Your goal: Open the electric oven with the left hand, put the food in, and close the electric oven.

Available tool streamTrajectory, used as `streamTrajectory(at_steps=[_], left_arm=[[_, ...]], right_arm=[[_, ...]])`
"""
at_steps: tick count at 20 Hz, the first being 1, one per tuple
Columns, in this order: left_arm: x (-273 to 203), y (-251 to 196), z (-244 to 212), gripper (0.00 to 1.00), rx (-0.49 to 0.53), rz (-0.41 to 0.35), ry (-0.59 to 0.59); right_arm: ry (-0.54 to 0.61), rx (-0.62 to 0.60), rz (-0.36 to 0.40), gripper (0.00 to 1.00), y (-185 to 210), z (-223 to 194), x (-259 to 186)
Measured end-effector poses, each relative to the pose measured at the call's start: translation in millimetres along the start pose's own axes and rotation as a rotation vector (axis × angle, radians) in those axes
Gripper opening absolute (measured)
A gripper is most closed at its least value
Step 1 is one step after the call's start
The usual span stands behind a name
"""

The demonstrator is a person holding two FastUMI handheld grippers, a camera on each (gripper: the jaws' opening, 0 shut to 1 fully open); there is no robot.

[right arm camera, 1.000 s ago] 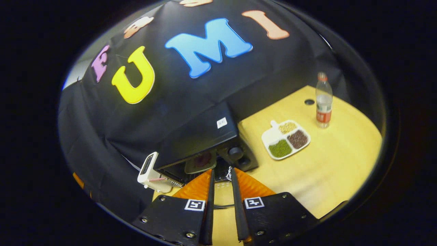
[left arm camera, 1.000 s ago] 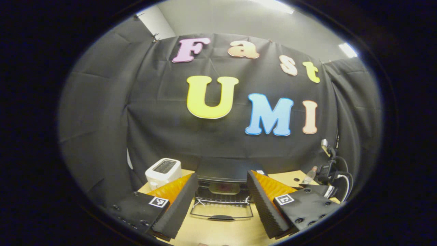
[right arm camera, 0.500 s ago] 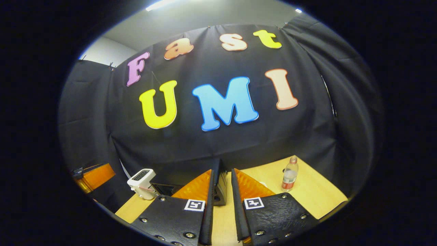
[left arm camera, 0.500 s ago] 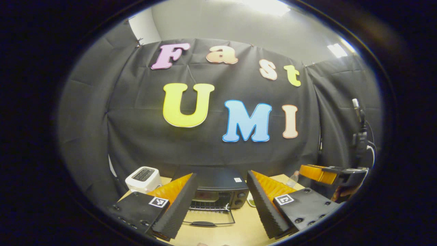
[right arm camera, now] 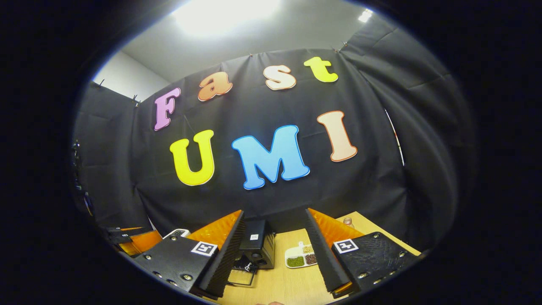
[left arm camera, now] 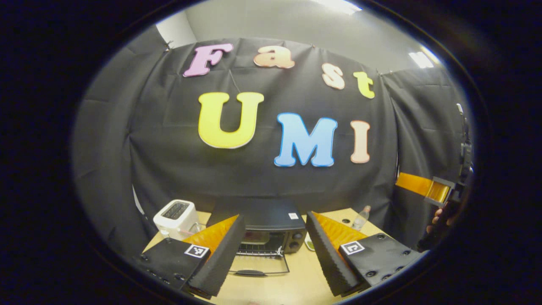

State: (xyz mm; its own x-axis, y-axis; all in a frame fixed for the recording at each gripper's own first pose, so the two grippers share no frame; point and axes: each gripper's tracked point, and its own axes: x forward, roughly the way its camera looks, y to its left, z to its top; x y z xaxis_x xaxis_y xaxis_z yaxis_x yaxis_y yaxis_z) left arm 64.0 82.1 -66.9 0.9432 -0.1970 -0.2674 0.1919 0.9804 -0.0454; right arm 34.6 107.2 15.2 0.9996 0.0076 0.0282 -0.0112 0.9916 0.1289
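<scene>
Oven (left arm camera: 264, 228) sits at 12 o'clock from the left gripper (left arm camera: 275, 254), door (left arm camera: 259, 266) dropped flat on the desk (left arm camera: 296, 284), so the cavity is exposed. Food dish looks to be on the rack inside; too small to confirm. Left jaws apart, empty, lined up with the door handle (left arm camera: 250, 273), likely staged for closing. Right gripper (right arm camera: 275, 258) jaws apart, empty, held back. Toaster (left arm camera: 175, 217) at 10, clear of the door swing.
</scene>
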Motion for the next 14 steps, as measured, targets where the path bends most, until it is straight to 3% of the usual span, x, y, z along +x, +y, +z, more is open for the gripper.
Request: streamTrajectory(at_steps=[3, 6, 14], left_arm=[[8, 2, -34, 0.97, 0.018, -0.008, 0.111], [21, 8, -80, 0.97, 0.056, -0.001, 0.246], [40, 33, -217, 0.97, 0.079, 0.035, 0.647]], right_arm=[[0.011, -0.015, 0.005, 0.85, -1, -5, 4], [0.023, -0.011, 0.011, 0.96, -3, -10, 13], [0.047, 0.006, -0.002, 0.96, -22, -13, 23]])
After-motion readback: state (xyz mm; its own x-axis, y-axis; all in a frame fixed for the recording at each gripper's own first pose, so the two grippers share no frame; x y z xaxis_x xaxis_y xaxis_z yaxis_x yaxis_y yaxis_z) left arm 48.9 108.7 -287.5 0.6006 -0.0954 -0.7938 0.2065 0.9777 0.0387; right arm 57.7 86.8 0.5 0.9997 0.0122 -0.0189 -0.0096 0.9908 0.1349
